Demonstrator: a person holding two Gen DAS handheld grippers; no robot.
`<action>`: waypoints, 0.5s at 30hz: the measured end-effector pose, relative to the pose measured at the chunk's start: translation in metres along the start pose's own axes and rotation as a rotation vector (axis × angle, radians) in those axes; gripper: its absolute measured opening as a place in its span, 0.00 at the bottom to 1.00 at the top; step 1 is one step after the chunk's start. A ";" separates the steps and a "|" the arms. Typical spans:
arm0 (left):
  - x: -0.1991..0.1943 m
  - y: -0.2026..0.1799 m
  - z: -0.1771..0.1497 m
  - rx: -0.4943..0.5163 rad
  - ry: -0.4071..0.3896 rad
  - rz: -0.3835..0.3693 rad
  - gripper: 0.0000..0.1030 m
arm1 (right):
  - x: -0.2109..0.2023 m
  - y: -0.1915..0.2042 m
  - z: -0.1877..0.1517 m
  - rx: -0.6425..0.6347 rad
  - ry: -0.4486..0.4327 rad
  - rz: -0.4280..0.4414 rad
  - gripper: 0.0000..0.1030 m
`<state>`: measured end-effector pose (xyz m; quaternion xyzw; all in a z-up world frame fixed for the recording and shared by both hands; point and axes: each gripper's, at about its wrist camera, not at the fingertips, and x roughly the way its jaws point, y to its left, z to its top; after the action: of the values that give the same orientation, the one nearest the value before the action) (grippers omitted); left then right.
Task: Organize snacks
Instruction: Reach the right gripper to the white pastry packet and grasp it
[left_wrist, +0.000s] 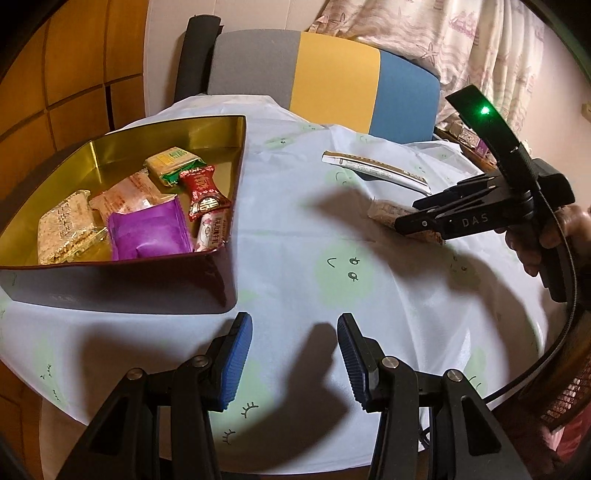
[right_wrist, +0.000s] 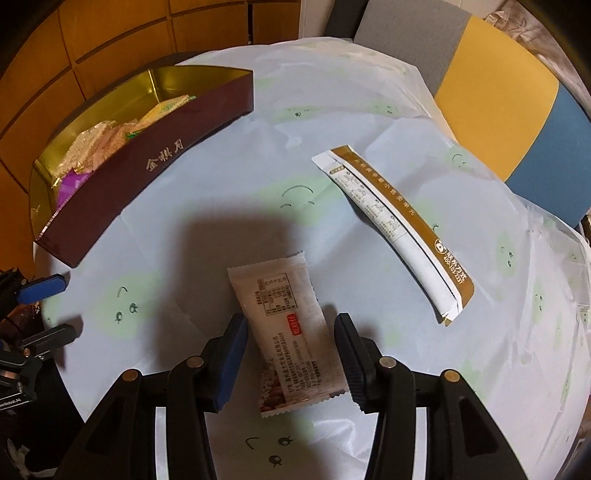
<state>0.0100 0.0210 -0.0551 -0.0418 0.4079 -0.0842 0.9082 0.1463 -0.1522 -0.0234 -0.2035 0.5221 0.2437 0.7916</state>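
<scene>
Straddled by the right gripper (right_wrist: 291, 354), jaws apart and not yet pinching, a small white snack packet (right_wrist: 286, 328) and a long white-and-gold sachet (right_wrist: 399, 232) remain on the tabletop (right_wrist: 221, 206), others fill the maroon gold-lined tin (left_wrist: 122, 284); left gripper (left_wrist: 295, 354) gapes empty.

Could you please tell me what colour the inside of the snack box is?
Shiny gold inside the snack box, with a dark maroon outside; the left wrist view shows it best.
</scene>
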 end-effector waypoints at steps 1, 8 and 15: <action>0.000 0.000 0.000 0.001 0.000 0.001 0.47 | 0.002 0.000 0.000 0.000 0.003 -0.001 0.48; 0.000 0.000 -0.001 0.002 0.001 0.001 0.48 | 0.001 0.002 -0.009 -0.001 -0.032 -0.046 0.38; 0.000 0.000 -0.001 0.003 0.000 0.001 0.48 | -0.007 0.004 -0.019 0.019 -0.042 -0.066 0.38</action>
<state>0.0093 0.0209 -0.0552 -0.0402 0.4081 -0.0844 0.9082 0.1275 -0.1608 -0.0247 -0.2080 0.5006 0.2165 0.8119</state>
